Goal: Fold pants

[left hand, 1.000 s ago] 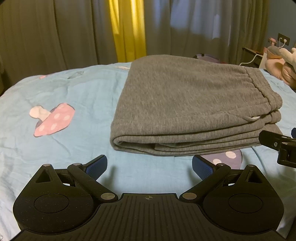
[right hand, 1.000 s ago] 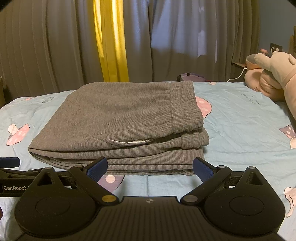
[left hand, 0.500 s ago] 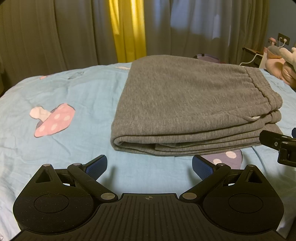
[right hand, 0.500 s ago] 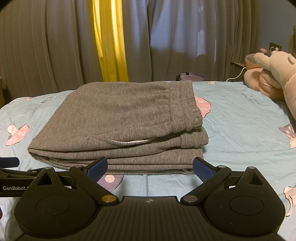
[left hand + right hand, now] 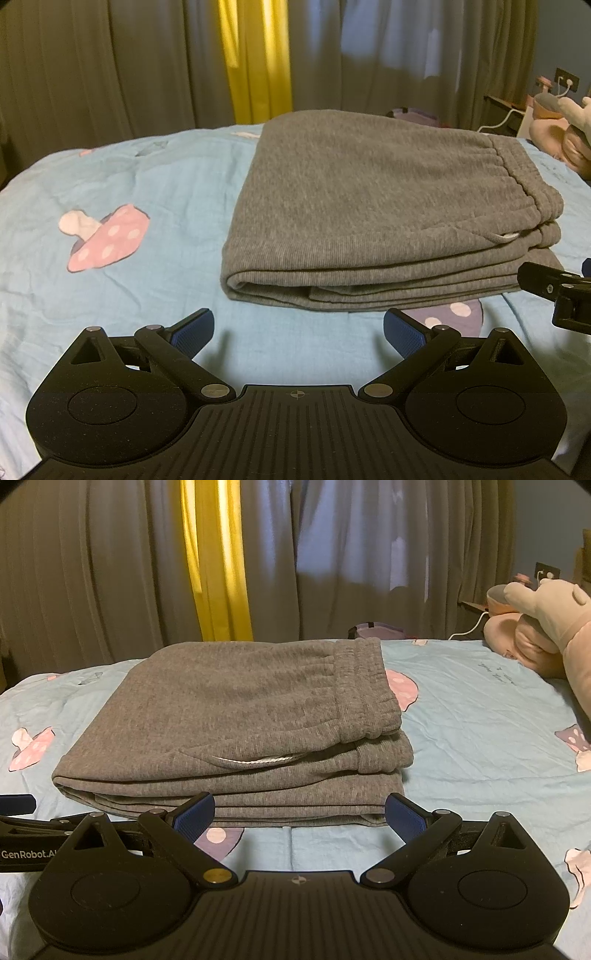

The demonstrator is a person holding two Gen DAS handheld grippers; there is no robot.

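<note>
Lying folded on the blue mushroom-print bedsheet [image 5: 155, 192]: one pair of grey pants [image 5: 373, 206], thick knit, stacked in several layers, elastic waistband [image 5: 364, 686] uppermost at the right end, rounded fold at the left end. Judged soft, limp and moderately light; layers likely to slide apart if lifted by one edge, so hold was best taken through the full stack at both ends, or from underneath.

Left gripper [image 5: 298, 330]: jaws spread wide, nothing held, just short of the near edge of the stack. Right gripper [image 5: 300, 812]: likewise wide open and empty, close to the same edge, nearer the waistband.

Not determinable: leg cuffs, tucked inside the fold; far edge of the stack. Plush toy [image 5: 546, 624] at right was cut off by the frame; curtains [image 5: 110, 572] were behind the bed.
</note>
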